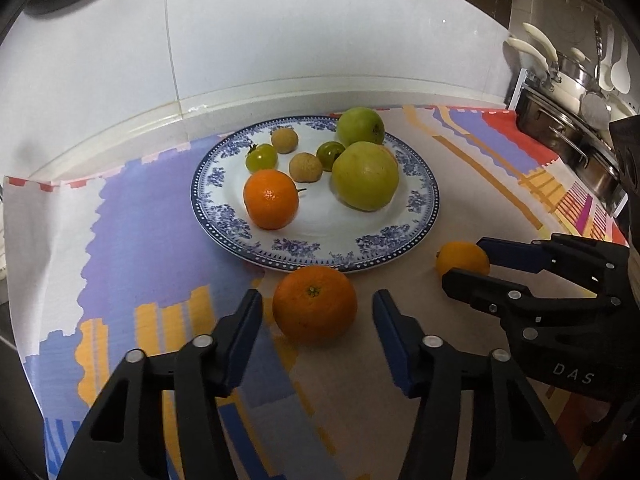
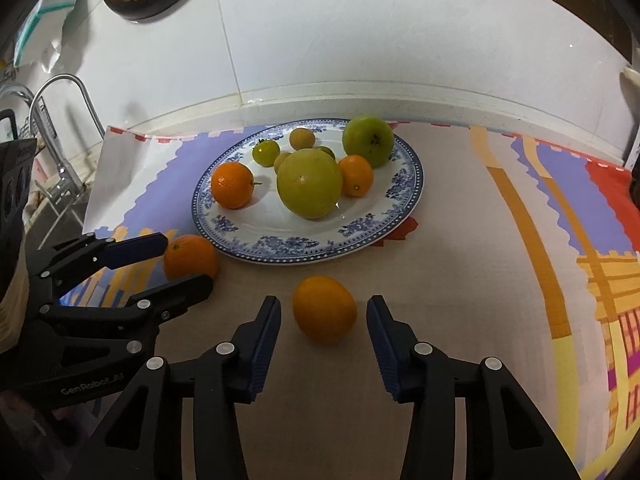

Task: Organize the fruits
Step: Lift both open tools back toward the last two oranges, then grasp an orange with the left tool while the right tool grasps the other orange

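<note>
Bright cloth [image 1: 120, 216] covers the counter. Both grippers are open, pads not touching fruit. Left gripper [image 1: 318, 316] has an orange [image 1: 315, 304] between its fingers, right gripper [image 2: 324, 318] a yellow fruit [image 2: 325, 309], both near the plate [image 1: 424, 216]. Squeeze each gently at its middle, so it won't roll.

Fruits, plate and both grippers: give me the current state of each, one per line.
Plate: flat on the patterned cloth, holding fruit.
Two green apples: on the plate.
Orange on plate: resting near its left rim.
Loose orange: on the cloth, between the left gripper fingers, not touched.
Yellow-orange fruit: on the cloth, between the right gripper fingers, gaps on both sides.
</note>
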Action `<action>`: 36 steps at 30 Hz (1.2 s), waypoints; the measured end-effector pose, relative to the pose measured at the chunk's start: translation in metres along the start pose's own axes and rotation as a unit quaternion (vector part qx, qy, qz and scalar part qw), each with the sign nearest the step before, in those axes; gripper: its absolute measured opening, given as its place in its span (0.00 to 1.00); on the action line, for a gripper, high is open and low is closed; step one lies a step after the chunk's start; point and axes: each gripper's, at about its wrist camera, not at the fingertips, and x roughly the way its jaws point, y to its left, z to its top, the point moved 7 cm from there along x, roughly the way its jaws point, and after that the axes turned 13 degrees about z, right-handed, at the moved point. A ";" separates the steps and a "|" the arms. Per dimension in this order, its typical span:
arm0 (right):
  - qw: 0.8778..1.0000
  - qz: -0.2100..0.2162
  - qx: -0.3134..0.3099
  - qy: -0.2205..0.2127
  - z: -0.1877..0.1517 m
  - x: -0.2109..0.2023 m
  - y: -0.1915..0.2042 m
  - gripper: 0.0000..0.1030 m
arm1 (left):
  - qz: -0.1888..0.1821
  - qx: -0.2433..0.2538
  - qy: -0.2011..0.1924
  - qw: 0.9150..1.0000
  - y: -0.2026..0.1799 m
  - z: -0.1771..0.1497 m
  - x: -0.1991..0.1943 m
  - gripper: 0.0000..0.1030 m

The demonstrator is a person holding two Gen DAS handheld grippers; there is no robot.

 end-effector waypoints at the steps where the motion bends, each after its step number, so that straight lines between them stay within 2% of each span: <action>1: 1.000 0.002 0.002 0.002 0.000 0.001 0.000 0.42 | -0.001 -0.002 0.003 1.000 0.000 0.000 0.001 0.46; 6: 1.000 0.009 0.008 0.008 -0.001 0.005 0.001 0.35 | 0.001 -0.003 0.006 1.000 0.001 0.000 0.004 0.42; 18: 1.000 0.007 0.008 0.004 0.000 0.002 0.000 0.34 | 0.001 -0.001 -0.001 1.000 0.000 0.002 0.001 0.41; 26: 1.000 0.008 0.008 -0.006 0.002 -0.009 0.001 0.34 | 0.004 -0.012 -0.017 1.000 0.000 0.006 -0.021 0.41; 36: 0.999 0.015 -0.008 -0.035 0.005 -0.043 0.016 0.34 | 0.023 -0.032 -0.037 0.999 0.003 0.004 -0.060 0.41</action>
